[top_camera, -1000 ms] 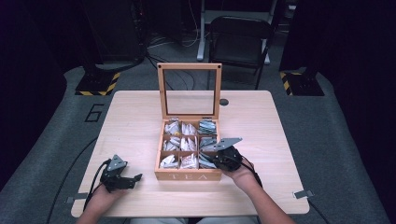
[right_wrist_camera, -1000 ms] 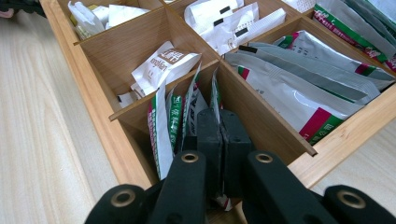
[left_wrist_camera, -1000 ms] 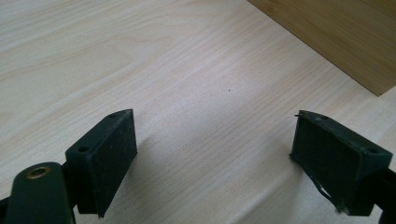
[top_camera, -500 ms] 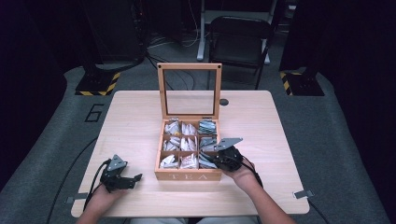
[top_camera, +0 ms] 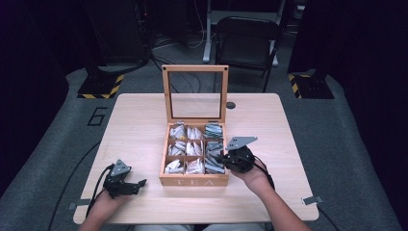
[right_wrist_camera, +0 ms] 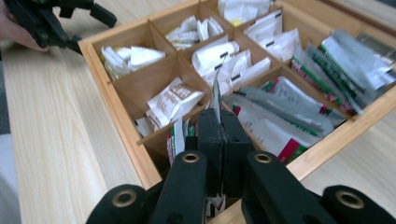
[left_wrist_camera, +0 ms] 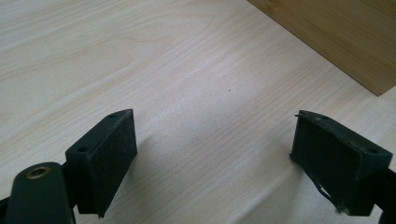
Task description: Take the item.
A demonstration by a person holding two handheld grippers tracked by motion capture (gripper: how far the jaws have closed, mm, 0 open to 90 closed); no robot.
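right fingers (right_wrist_camera: 218,140) pinch a tea packet (right_wrist_camera: 216,95) edge-on.

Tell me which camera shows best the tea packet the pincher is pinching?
The right gripper view: the tea packet stands edge-on in the shut right gripper, over the wooden box. In the high view, that gripper sits at the box's corner, the packet too small to make out. The left gripper view faces bare table.

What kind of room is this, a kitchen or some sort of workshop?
Probably a lab or recording studio, not a kitchen: one pale wooden table on grey carpet, dark curtains around, a folding chair, cables and yellow-black striped stand bases behind.
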